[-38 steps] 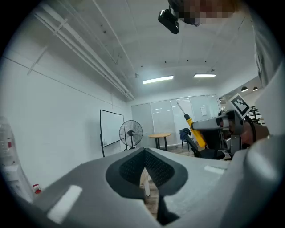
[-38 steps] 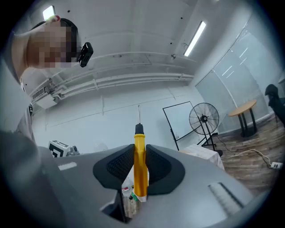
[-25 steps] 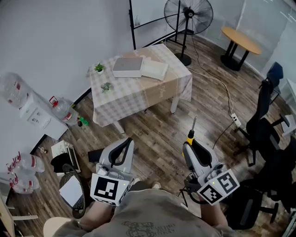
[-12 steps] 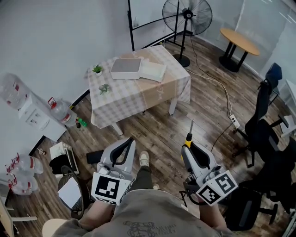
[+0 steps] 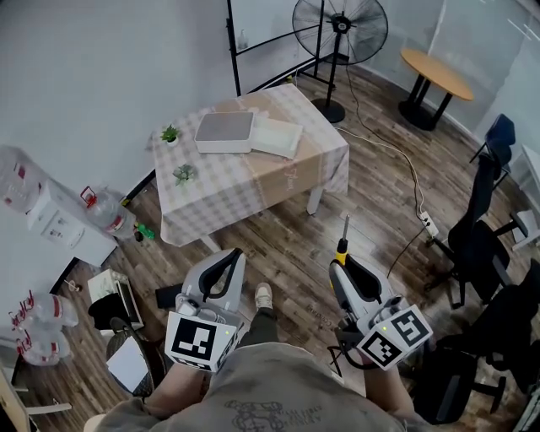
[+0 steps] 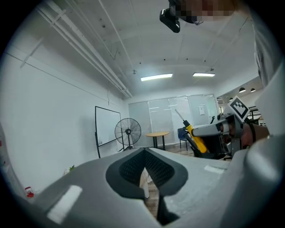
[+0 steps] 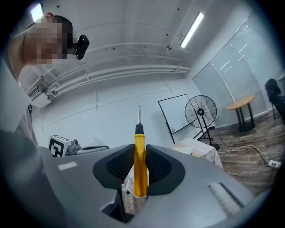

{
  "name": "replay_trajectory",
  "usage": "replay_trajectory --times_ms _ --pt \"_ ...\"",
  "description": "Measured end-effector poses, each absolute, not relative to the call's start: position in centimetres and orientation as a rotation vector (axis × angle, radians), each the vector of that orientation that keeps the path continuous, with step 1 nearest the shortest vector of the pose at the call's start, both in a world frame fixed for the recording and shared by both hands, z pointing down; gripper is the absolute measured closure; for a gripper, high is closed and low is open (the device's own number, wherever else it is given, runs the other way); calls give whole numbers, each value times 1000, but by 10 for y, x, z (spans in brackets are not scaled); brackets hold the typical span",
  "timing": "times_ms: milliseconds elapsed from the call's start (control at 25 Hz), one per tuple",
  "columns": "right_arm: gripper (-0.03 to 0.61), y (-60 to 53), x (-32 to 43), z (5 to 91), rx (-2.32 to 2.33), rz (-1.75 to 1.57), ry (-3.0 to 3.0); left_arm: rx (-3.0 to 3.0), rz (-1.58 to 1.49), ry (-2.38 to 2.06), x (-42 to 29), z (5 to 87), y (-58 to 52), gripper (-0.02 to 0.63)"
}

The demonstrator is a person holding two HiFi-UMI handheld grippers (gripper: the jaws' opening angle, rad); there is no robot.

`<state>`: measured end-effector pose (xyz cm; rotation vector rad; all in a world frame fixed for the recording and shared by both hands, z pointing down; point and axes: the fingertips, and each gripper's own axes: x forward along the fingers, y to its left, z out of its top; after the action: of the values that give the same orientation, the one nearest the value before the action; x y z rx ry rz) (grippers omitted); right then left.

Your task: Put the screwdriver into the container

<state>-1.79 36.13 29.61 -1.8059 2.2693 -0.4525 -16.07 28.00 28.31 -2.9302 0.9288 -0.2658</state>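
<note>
My right gripper (image 5: 341, 267) is shut on a yellow-handled screwdriver (image 5: 342, 248), whose metal shaft points up and away from me. In the right gripper view the screwdriver (image 7: 140, 153) stands upright, clamped between the dark pads (image 7: 119, 165). At the same height to the left, my left gripper (image 5: 229, 258) is shut with nothing in it, its pads (image 6: 133, 168) meeting. A flat grey container (image 5: 224, 132) lies on the checkered table (image 5: 245, 181) across the room, well ahead of both grippers. From the left gripper view I also see the right gripper (image 6: 213, 130) and the screwdriver (image 6: 195, 137).
A white flat box (image 5: 277, 135) lies beside the container, with two small plants (image 5: 170, 133) near the table's left edge. A standing fan (image 5: 340, 25), a whiteboard frame, a round table (image 5: 439, 72) and office chairs (image 5: 481, 228) ring the wooden floor. Water bottles (image 5: 105, 215) and clutter sit at the left wall.
The table has drifted left in the head view and a shoe has come into sight below. Both grippers hold the same pose, the screwdriver still clamped.
</note>
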Motion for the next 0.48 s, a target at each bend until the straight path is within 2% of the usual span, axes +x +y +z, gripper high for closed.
replay_trajectory --times_ms 480 --pt "471 219 17 302 -1869 -529 2261 -2984 -309 873 -123 297 134 614"
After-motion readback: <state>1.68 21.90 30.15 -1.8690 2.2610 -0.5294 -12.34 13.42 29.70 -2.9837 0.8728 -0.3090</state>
